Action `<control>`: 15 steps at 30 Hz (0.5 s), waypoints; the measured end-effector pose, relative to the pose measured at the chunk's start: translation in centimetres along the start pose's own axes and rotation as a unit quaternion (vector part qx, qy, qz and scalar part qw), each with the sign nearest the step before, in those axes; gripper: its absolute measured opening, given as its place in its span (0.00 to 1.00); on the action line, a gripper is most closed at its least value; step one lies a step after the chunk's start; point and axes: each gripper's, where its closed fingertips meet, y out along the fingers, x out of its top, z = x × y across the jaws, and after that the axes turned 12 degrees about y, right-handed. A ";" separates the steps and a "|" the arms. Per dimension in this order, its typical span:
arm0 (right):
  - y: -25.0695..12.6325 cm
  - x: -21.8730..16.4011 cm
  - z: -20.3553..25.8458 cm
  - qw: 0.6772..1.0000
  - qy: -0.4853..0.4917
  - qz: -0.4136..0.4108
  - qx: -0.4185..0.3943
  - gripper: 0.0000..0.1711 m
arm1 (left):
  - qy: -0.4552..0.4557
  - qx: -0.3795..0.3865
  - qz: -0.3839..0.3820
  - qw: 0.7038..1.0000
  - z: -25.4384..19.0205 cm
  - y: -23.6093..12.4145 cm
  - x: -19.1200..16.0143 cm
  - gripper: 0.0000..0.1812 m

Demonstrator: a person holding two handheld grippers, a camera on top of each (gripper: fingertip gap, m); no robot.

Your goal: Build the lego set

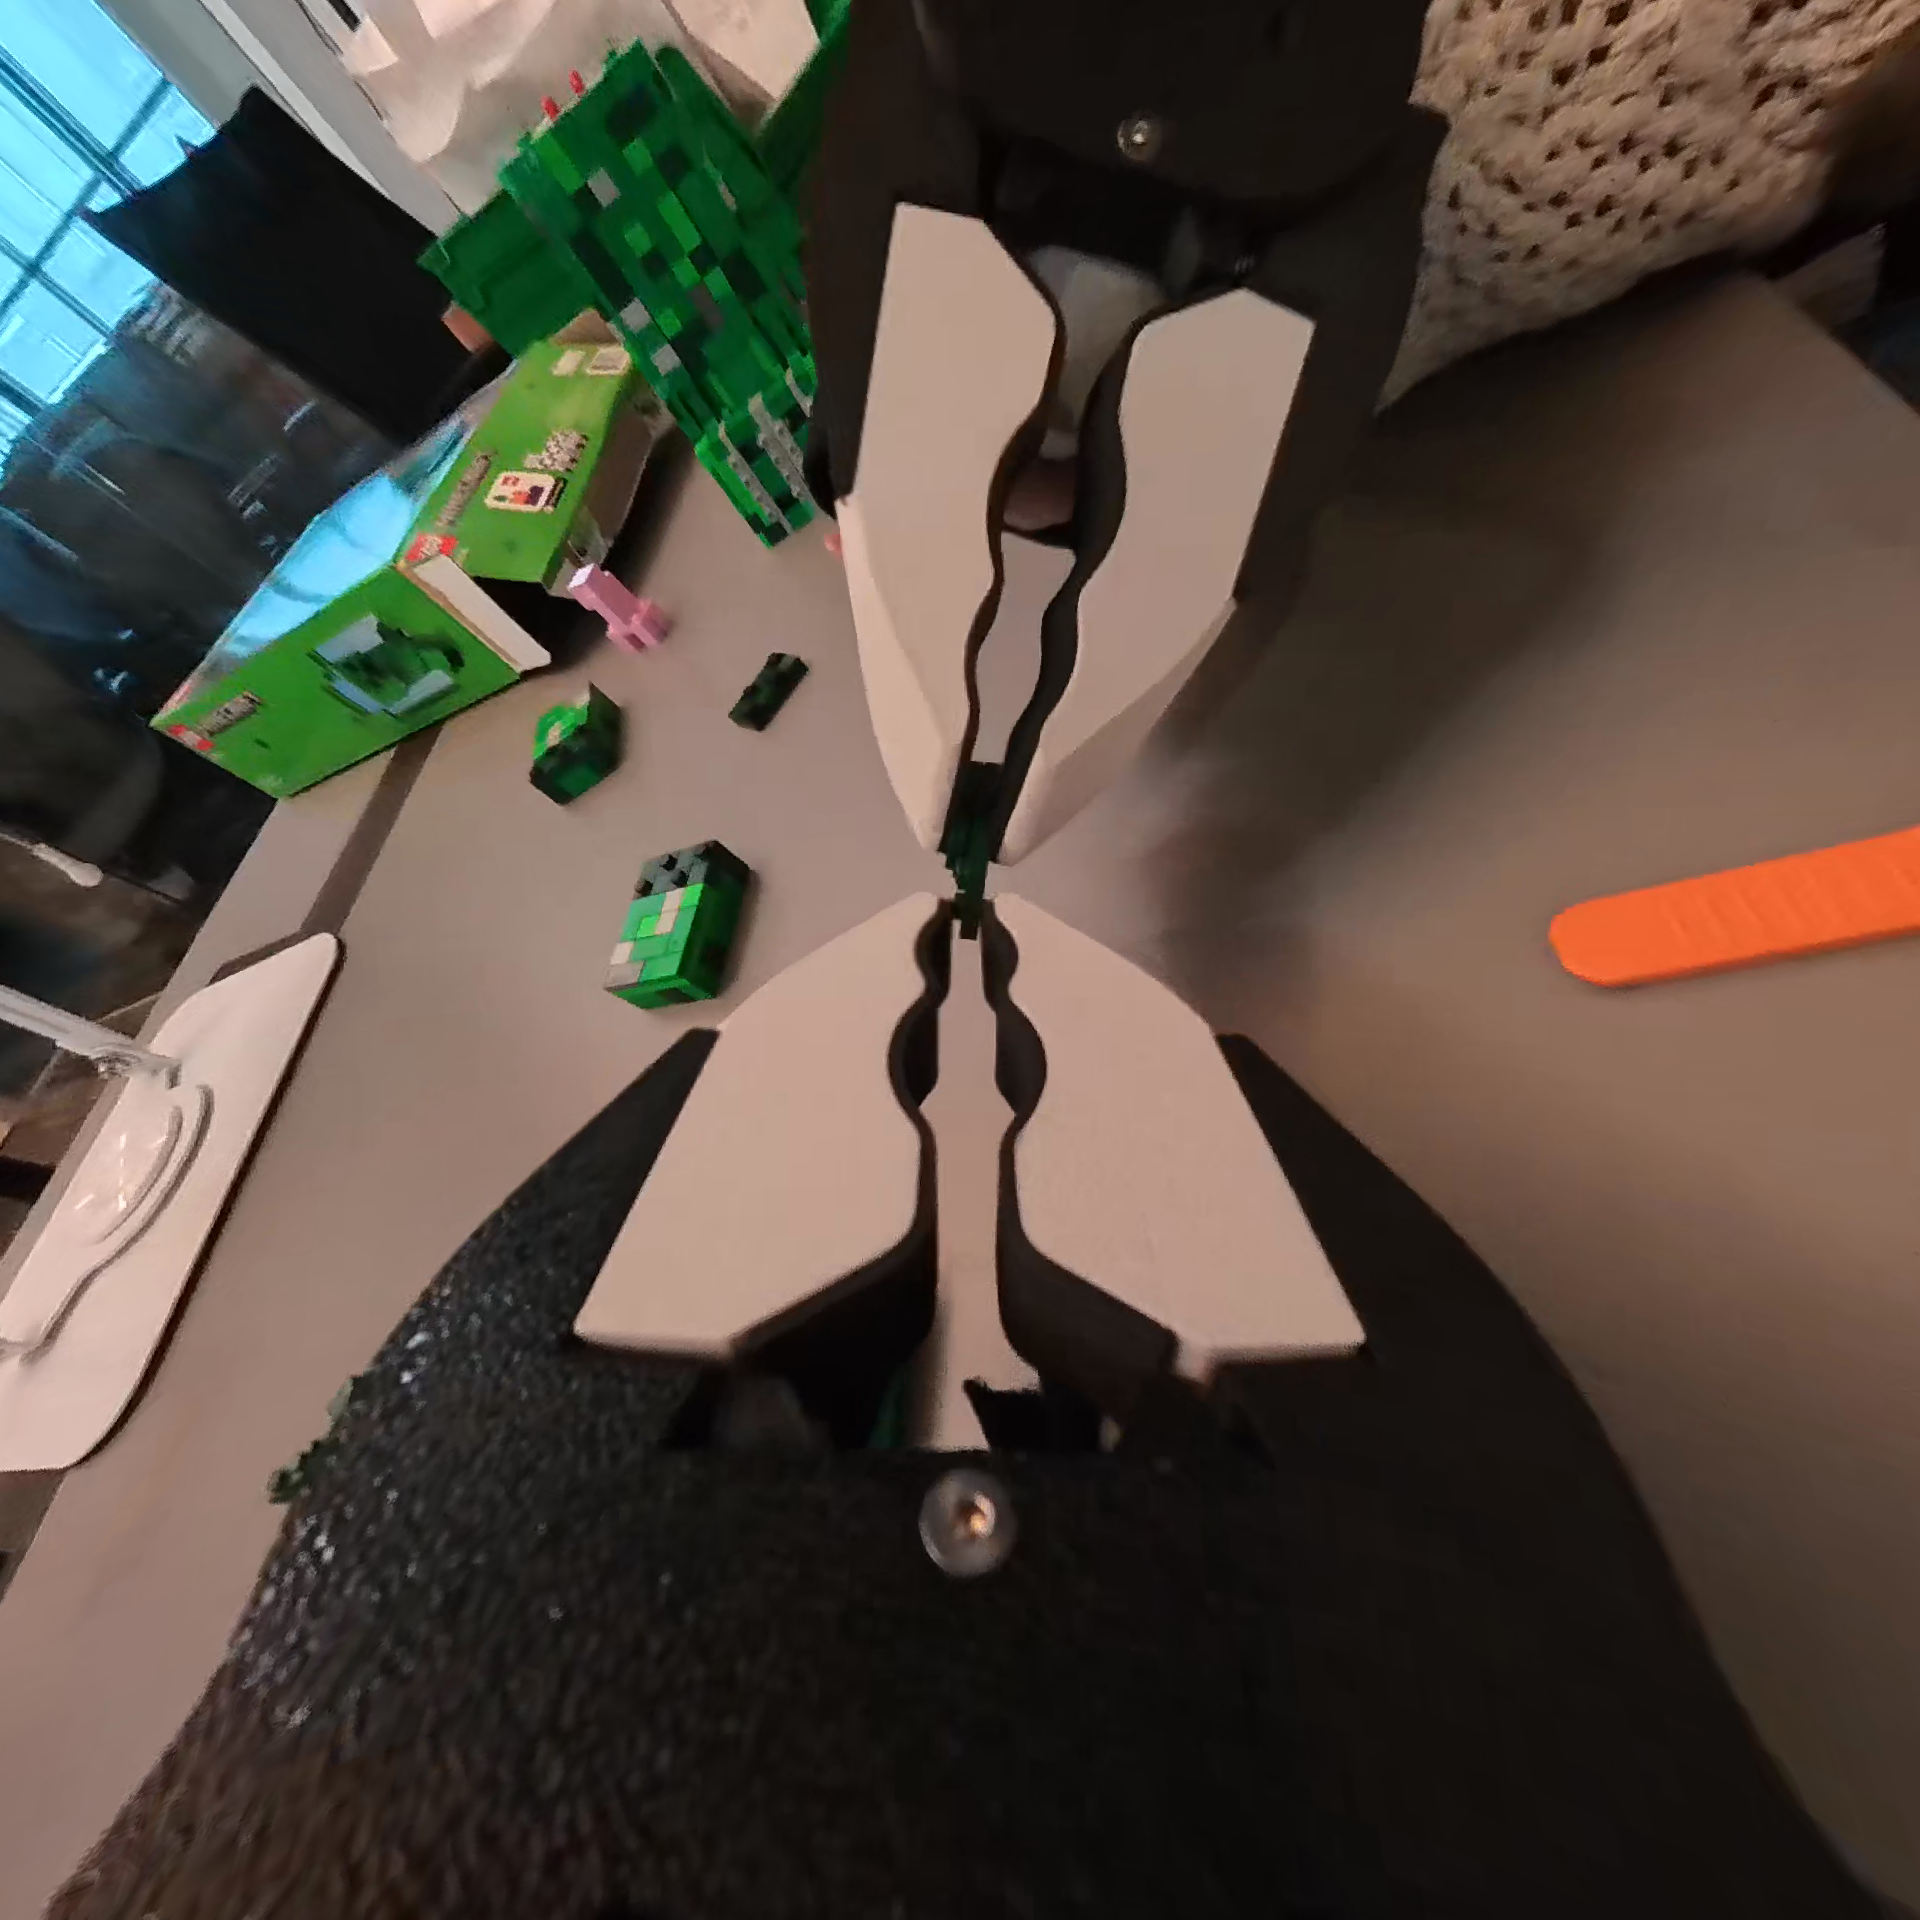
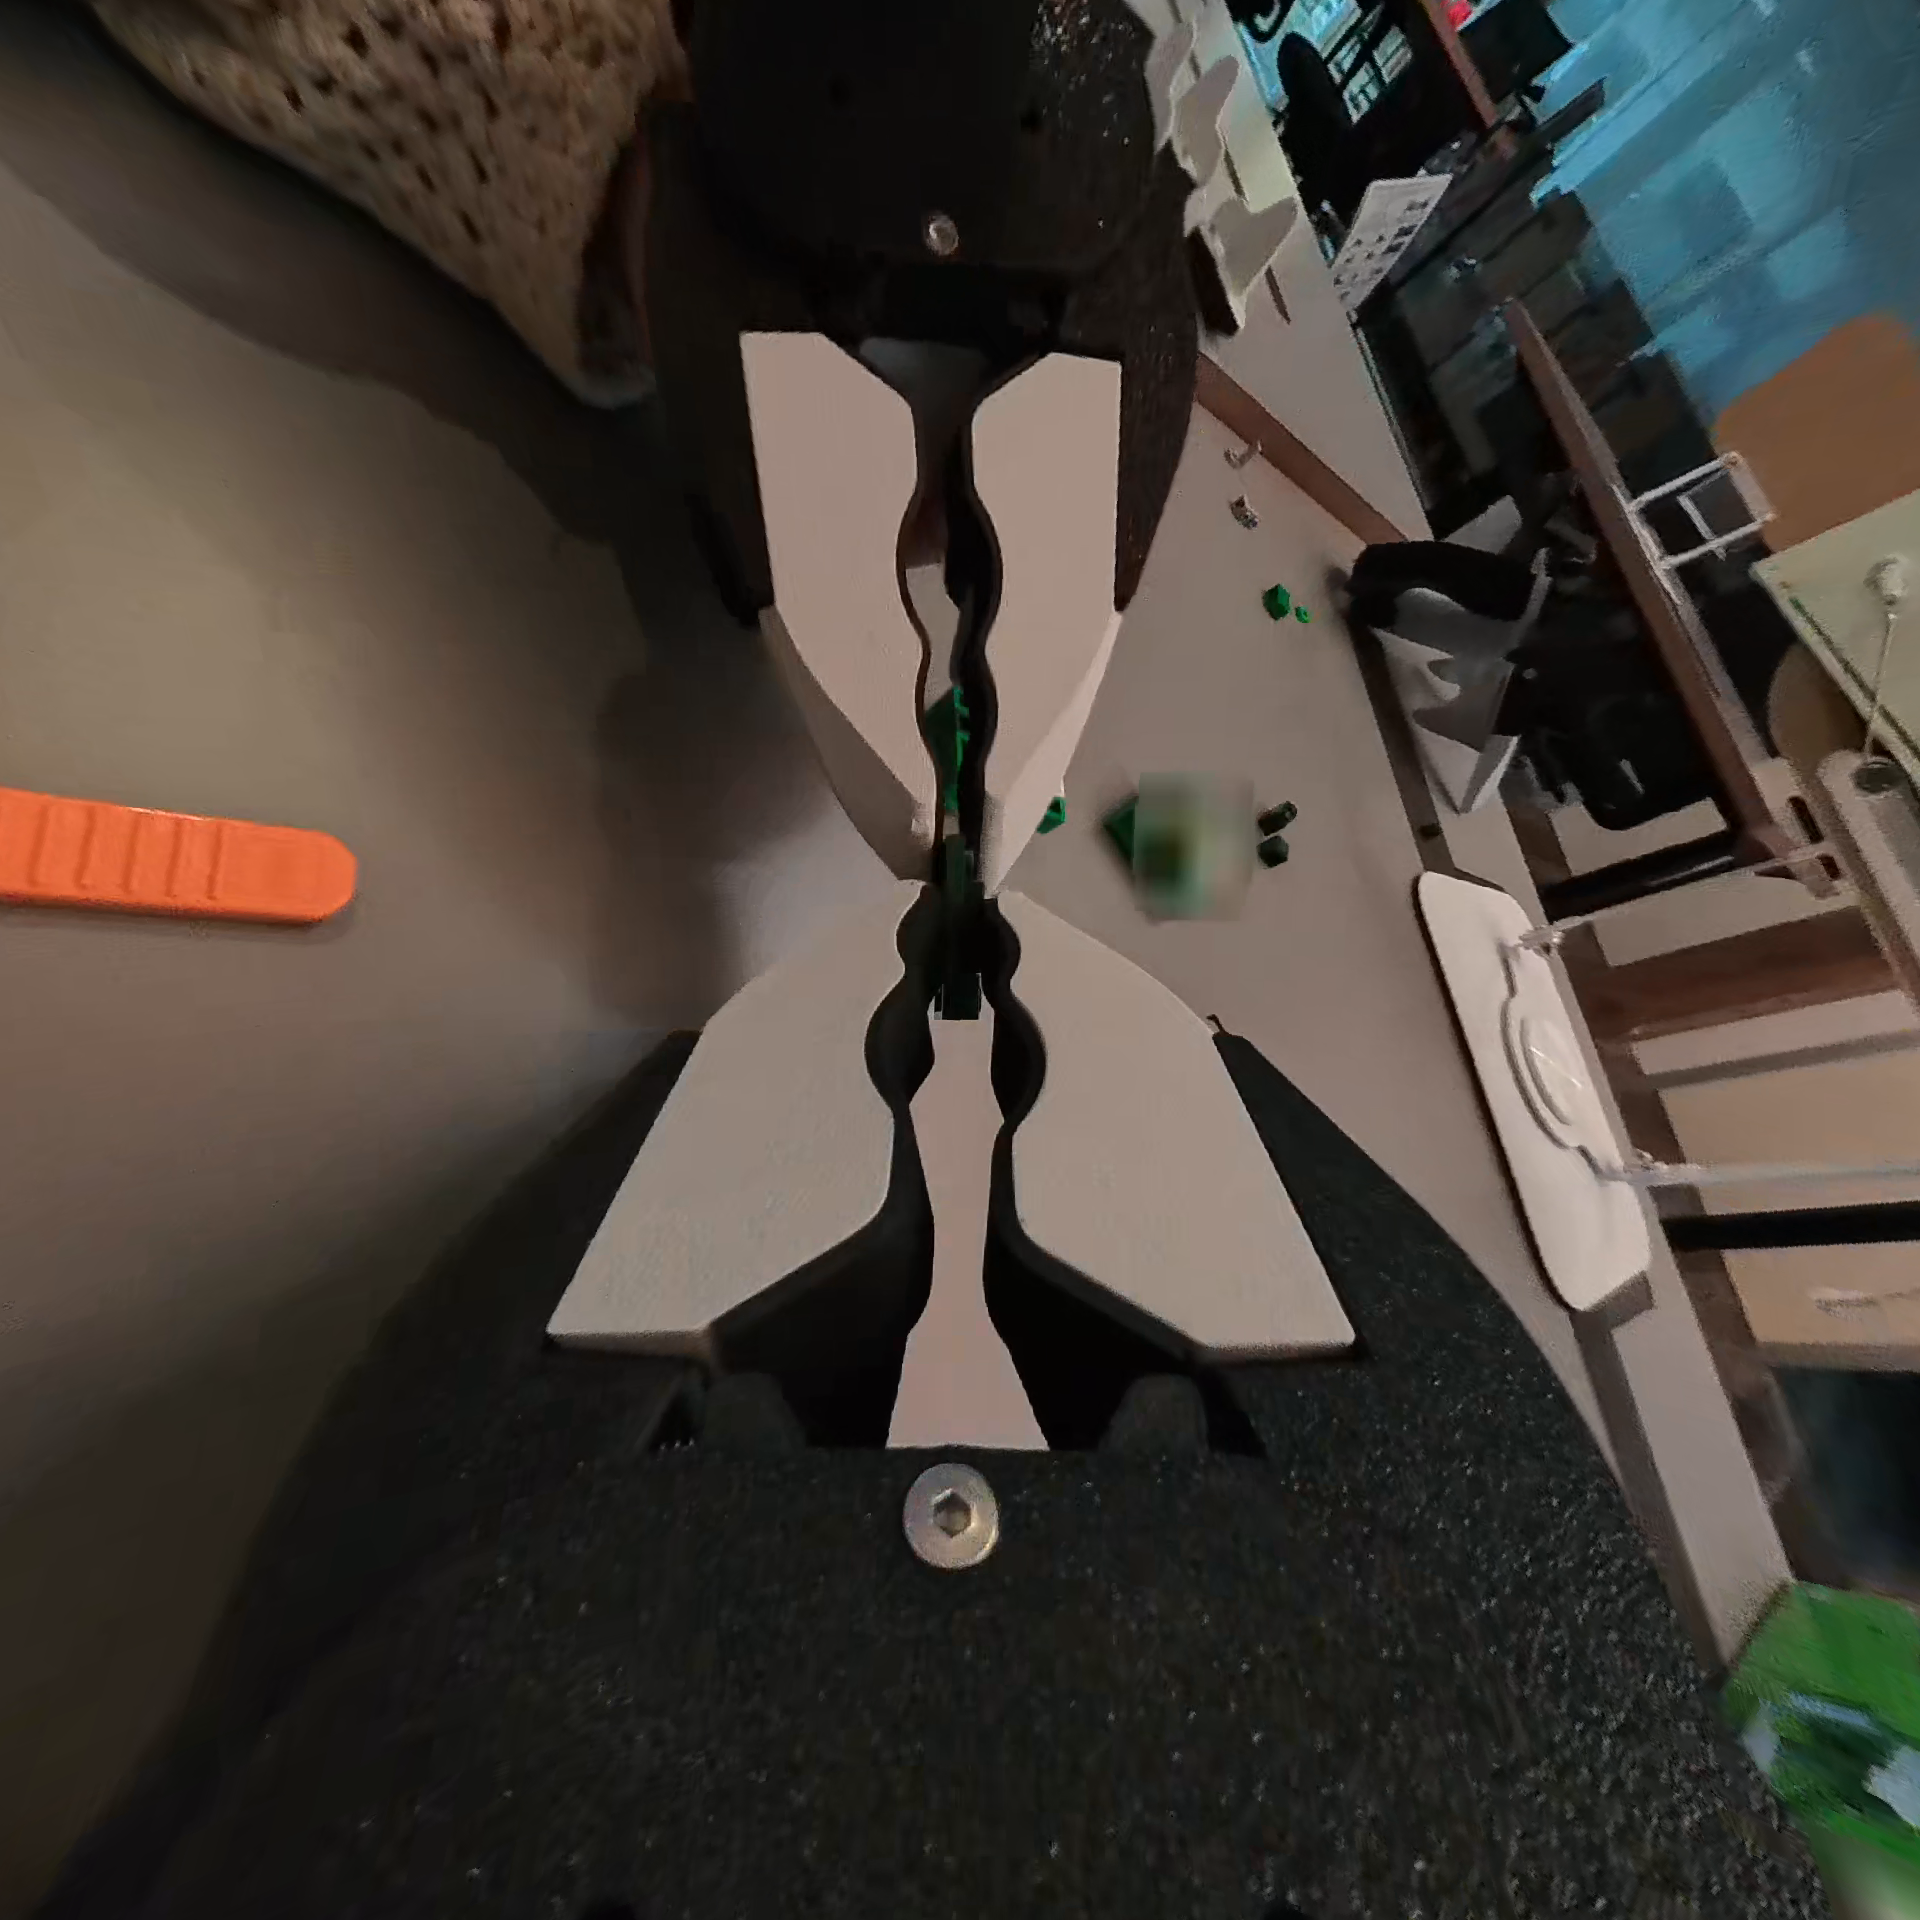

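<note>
- Grey tabletop [image 1: 1558,623] is carrying the green lego tower [image 1: 707,312], its box [image 1: 416,582] and loose sub-builds, all lying within reach.
- Left gripper [image 1: 966,920] and right gripper [image 1: 971,842] are meeting tip to tip, each one's jaws pinching closed on a small dark-green piece [image 1: 971,831], probably for pressing the two together.
- Orange brick separator [image 1: 1745,904] is waiting nearby, unused.

left wrist: faces right tongs [image 1: 977,831] close | right wrist: mirrored

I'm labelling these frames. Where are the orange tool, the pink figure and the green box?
orange tool [image 1: 1745,909]: left wrist view, mid-handle.
pink figure [image 1: 621,611]: left wrist view, its body.
green box [image 1: 343,665]: left wrist view, near end face.
</note>
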 end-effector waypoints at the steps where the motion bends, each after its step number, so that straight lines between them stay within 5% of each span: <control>1: -0.1 0.1 0.1 1.000 0.006 -0.004 0.006 0.04 | 0.004 0.000 -0.003 1.000 0.0 0.0 0.1 0.02; 15: -0.7 0.2 1.3 0.982 0.124 -0.007 0.140 0.04 | 0.088 -0.009 -0.004 0.996 -1.0 0.0 0.7 0.02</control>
